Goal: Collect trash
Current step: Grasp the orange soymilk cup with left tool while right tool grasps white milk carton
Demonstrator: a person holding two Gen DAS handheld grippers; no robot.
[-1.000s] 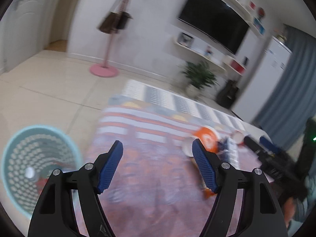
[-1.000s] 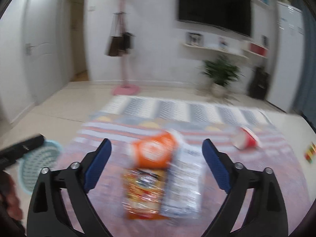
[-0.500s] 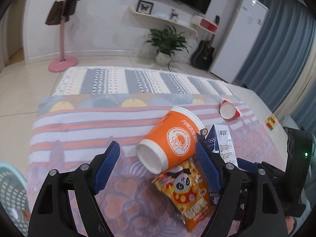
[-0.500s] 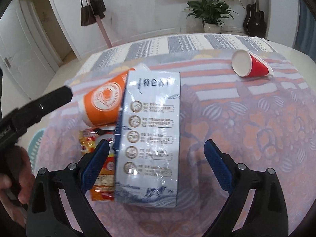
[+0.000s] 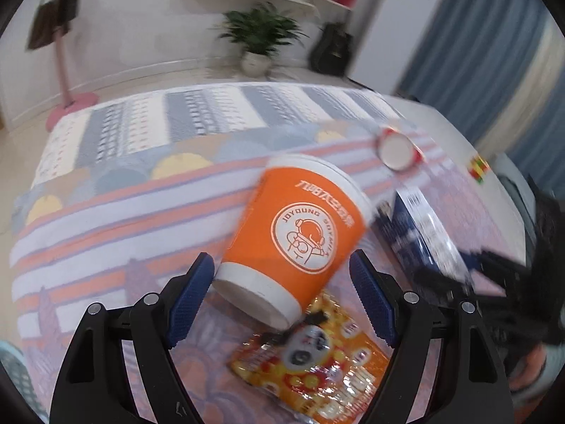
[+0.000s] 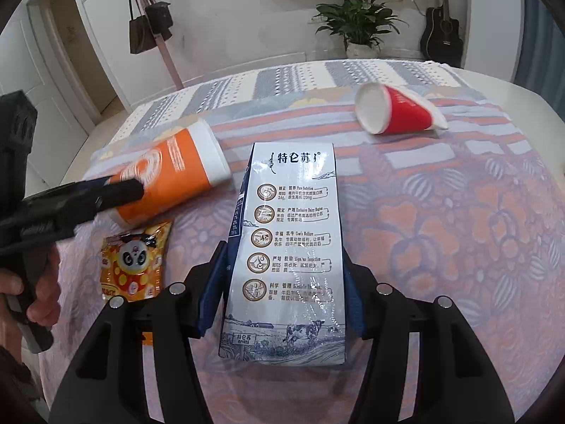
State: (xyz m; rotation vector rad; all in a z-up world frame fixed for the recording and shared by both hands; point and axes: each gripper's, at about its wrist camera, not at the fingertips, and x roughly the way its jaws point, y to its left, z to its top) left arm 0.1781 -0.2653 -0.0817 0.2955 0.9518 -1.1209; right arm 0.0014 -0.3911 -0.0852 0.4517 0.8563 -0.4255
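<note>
On the patterned cloth all four pieces of trash lie uncollected, so by my judgement the collecting has barely begun. Largest is the milk carton, printed "特仑苏"; the right gripper has its pads against both its sides, seemingly clamped. Beside it lies the orange cup, marked "JOYOUNG SOYMILK", between the spread fingers of the left gripper, not yet squeezed. A red cup lies apart; a panda snack packet lies beneath the orange cup's base.
</note>
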